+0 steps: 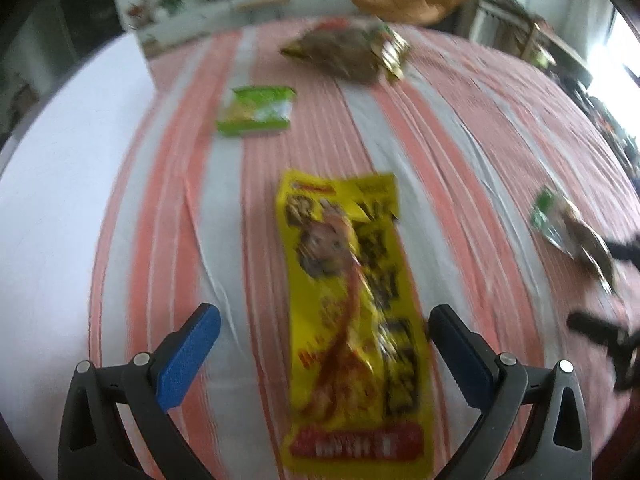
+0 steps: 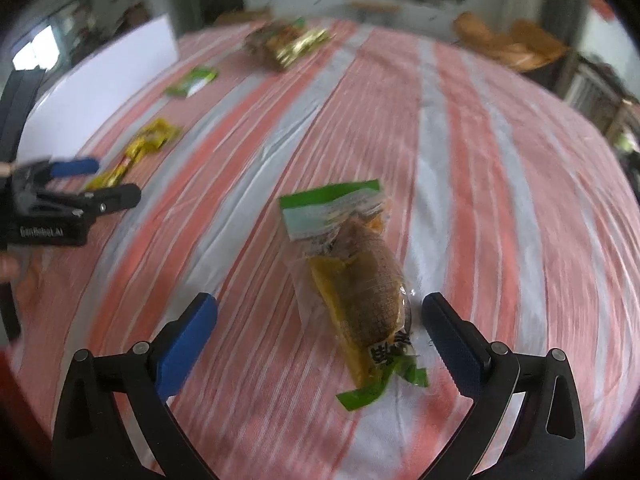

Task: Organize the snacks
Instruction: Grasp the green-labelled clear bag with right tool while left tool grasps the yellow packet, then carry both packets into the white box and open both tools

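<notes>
**Snack packets loose on the striped cloth, both hand-held grippers spread**

Left wrist view: the left hand-held gripper (image 1: 324, 344) stands spread, pinching nothing. A long yellow snack packet (image 1: 352, 312) lies flat on the striped bench (image 1: 460, 152), its near part between the blue pads without touching them. At 11 o'clock of it lies a green packet (image 1: 258, 111). At 12 o'clock, far back, sits a heap of brown and gold packets (image 1: 352, 54). At 3 o'clock lies a clear packet with a green top (image 1: 568, 228).

Right wrist view: the right hand-held gripper (image 2: 320, 334) is spread wide, and the clear packet lies between its pads, touching neither. The left hand-held gripper shows at 9 o'clock. No container shows; every packet lies loose.
</notes>
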{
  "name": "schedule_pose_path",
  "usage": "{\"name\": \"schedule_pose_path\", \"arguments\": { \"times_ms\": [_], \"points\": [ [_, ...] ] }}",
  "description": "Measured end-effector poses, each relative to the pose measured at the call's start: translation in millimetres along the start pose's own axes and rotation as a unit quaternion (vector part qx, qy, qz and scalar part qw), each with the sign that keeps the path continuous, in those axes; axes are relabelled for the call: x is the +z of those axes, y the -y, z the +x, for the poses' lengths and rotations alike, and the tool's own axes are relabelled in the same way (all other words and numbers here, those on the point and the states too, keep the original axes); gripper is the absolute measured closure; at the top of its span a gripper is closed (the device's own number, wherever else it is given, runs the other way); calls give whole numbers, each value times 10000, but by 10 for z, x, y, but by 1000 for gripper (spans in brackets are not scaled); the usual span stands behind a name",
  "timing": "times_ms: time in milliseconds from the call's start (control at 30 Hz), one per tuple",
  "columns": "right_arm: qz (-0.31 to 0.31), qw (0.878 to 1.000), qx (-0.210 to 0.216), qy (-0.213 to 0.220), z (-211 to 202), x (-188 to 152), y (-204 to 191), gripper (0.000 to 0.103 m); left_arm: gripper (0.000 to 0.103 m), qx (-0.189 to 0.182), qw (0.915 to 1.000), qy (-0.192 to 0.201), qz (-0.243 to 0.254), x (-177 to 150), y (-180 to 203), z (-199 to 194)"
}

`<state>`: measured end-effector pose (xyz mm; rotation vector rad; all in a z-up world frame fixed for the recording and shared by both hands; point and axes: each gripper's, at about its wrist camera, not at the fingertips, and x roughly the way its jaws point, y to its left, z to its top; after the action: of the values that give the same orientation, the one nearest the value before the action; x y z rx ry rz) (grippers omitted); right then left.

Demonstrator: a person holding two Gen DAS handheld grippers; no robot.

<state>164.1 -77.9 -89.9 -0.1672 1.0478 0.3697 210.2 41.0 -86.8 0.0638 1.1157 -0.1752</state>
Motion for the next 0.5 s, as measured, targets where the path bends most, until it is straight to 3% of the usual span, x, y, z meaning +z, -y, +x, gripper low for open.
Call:
{"name": "schedule_pose_path", "arguments": {
  "times_ms": [67, 133, 200, 233, 267, 333, 400, 500],
  "points": [
    [97, 9984, 359, -419, -17, 103, 129, 2, 2, -154, 9998, -83, 125, -27, 56, -21],
    [273, 9961, 517, -664, -19, 185, 233, 3, 24, -14, 9994, 77, 342, -67, 132, -56],
    [153, 9948, 500, -878, 13, 247, 244, 26, 46, -18, 9993, 197, 333, -67, 143, -118],
    [-34, 9956, 264, -895, 5, 268, 212, 44, 51, -140, 9996, 163, 195, -69, 109, -142],
    [-137, 9953, 56, -957, -1, 285, 193, 52, 57, -273, 9992, 272, 40, -83, 58, -199],
    [124, 9951, 231, -954, -67, 283, 230, 54, 59, -891, 9938, 429, -499, -157, -125, -352],
    [460, 9954, 503, -671, -240, 245, 271, 54, 59, -1318, 9851, 632, -906, -242, -261, -505],
    [1090, 9862, 1176, -400, -420, 174, 346, 54, 59, -1620, 9748, 872, -1264, -346, -367, -711]
  ]
}}
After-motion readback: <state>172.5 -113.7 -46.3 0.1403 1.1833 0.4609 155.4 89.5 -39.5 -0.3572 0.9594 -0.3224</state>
